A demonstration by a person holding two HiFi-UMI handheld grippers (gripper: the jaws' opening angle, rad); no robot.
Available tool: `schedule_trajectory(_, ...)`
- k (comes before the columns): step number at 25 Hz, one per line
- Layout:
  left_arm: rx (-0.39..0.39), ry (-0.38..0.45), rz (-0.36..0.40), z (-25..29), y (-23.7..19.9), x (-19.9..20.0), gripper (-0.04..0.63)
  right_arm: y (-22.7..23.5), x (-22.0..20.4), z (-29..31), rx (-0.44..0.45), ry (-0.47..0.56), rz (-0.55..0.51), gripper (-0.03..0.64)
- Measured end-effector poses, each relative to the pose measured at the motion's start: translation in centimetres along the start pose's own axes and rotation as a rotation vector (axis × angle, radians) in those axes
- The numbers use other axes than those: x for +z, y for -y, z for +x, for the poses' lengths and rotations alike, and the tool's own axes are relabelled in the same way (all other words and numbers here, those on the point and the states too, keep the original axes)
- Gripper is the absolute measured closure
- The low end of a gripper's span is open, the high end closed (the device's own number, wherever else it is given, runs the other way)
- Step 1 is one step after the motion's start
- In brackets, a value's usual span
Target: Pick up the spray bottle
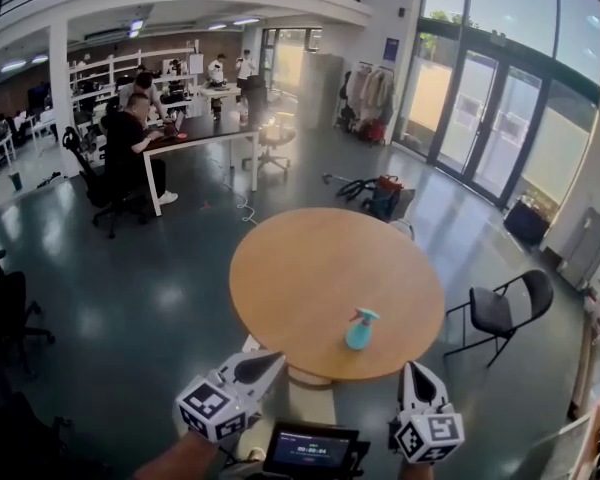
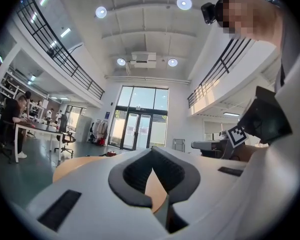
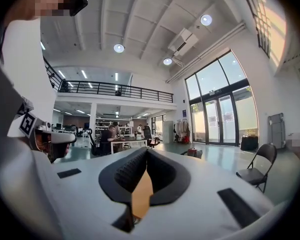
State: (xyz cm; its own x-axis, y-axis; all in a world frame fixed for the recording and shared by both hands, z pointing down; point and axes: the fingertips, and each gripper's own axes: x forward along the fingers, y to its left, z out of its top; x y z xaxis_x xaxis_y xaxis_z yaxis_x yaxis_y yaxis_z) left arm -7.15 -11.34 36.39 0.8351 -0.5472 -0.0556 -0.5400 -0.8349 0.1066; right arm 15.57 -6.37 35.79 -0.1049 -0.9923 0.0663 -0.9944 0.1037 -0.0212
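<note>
A small teal spray bottle (image 1: 360,328) stands upright on the round wooden table (image 1: 310,268), near its front edge. My left gripper (image 1: 270,360) is held level just short of the table's near rim, left of the bottle, jaws shut and empty. My right gripper (image 1: 413,370) hovers at the rim to the bottle's right, also shut with nothing in it. In both gripper views the bottle is hidden; only a strip of tabletop (image 2: 152,190) (image 3: 141,193) shows between the dark pads.
A black folding chair (image 1: 500,313) stands right of the table. Bags (image 1: 380,193) lie on the floor beyond it. A person sits at a long desk (image 1: 195,133) far left, with office chairs (image 1: 10,313) nearby. Glass doors (image 1: 490,128) fill the right wall.
</note>
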Motion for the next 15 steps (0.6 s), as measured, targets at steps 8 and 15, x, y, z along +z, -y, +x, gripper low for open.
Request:
schedule_trajectory(8, -0.089, -0.018, -0.015, 3.3, -4.5, -0.8, 0.592, 0.3, -0.1, 3.8, -0.058, 0.029, 0.009, 0.603)
schedule_trajectory(15, -0.121, -0.028, -0.050, 5.4, -6.2, -1.4, 0.592, 0.3, 0.2, 6.0, -0.073, 0.002, -0.014, 0.594)
